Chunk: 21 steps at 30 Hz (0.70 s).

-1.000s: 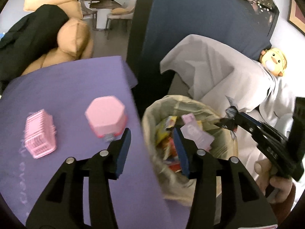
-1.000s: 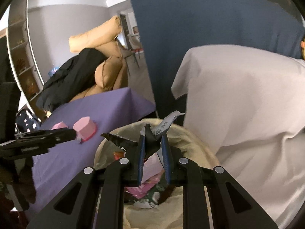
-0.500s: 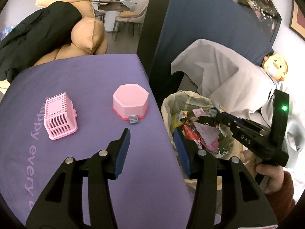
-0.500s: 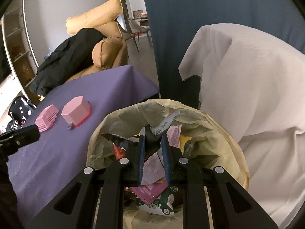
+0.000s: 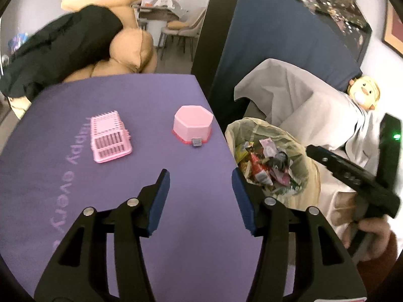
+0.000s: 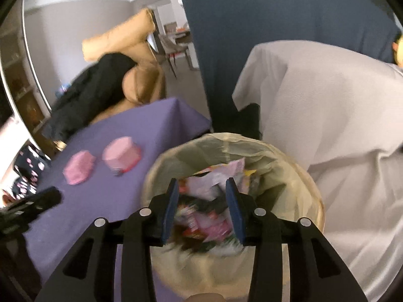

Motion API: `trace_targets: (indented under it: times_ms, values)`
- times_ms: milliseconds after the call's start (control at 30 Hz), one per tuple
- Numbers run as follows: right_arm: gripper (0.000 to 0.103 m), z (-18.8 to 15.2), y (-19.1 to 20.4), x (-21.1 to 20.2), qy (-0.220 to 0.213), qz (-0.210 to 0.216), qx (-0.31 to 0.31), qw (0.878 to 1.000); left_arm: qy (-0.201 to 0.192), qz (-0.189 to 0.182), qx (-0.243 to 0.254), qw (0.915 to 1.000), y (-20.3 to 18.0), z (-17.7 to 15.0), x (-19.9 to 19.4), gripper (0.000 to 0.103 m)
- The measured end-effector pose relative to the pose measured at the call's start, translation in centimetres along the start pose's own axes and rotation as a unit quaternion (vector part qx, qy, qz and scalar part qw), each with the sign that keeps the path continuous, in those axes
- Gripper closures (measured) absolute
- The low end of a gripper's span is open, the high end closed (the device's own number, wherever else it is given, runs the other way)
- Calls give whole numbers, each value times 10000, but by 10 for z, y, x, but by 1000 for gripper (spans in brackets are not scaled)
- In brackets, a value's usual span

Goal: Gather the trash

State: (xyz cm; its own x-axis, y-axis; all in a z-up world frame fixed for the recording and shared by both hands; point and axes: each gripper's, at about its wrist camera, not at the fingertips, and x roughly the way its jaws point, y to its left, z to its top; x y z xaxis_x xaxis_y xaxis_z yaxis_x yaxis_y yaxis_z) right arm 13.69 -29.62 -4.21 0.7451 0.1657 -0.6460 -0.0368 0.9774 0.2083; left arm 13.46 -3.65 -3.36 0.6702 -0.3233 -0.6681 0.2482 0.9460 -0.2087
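Observation:
A bin lined with a pale yellow bag (image 5: 308, 148) (image 6: 284, 161) stands beside the purple table and holds several crumpled wrappers (image 5: 267, 166) (image 6: 209, 216). My right gripper (image 6: 202, 198) is open and empty, held just above the bin's mouth; its black body also shows in the left wrist view (image 5: 352, 178). My left gripper (image 5: 200, 196) is open and empty above the purple tablecloth (image 5: 63, 115), left of the bin.
A pink slatted basket (image 5: 109, 136) and a pink hexagonal box (image 5: 192, 123) sit on the table. A white sheet (image 5: 302, 95) covers furniture behind the bin, with a duck plush (image 5: 364, 93). Tan cushions and a black garment (image 5: 63, 47) lie beyond the table.
My right gripper has opened and let go of the dark wrapper, which now lies in the bin. My left gripper has drawn back to the left over the table.

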Motion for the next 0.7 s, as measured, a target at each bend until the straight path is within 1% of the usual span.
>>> trace_targets:
  times_ms: [67, 133, 233, 333, 400, 467, 533, 633, 700]
  values:
    - [66, -11, 14, -22, -69, 89, -66, 9999, -86, 38, 75, 9999, -1, -7, -14, 46]
    - [66, -24, 29, -42, -151, 70, -154, 9997, -203, 145, 118, 9996, -1, -15, -27, 42]
    - [65, -48, 51, -65, -205, 53, -296, 9993, -297, 239, 140, 9992, -4, -31, -46, 27]
    - [65, -69, 73, -82, -282, 19, -547, 9981, -440, 403, 267, 9979, -8, -42, -64, 26]
    - [65, -79, 82, -89, -238, 54, -630, 9977, -582, 553, 299, 9963, -8, -47, -78, 26]
    - [65, -88, 91, -94, -134, 46, -668, 9977, -629, 675, 318, 9952, -7, -52, -87, 26]
    - [65, -93, 97, -98, -194, 76, -749, 9970, -634, 855, 368, 9936, -9, -55, -91, 26]
    - [65, -97, 96, -100, -236, 88, -671, 9974, -664, 1430, 406, 9867, -13, -57, -95, 26]
    - [65, -99, 94, -103, -230, 149, -564, 9980, -711, 1659, 420, 9827, -15, -59, -98, 27]
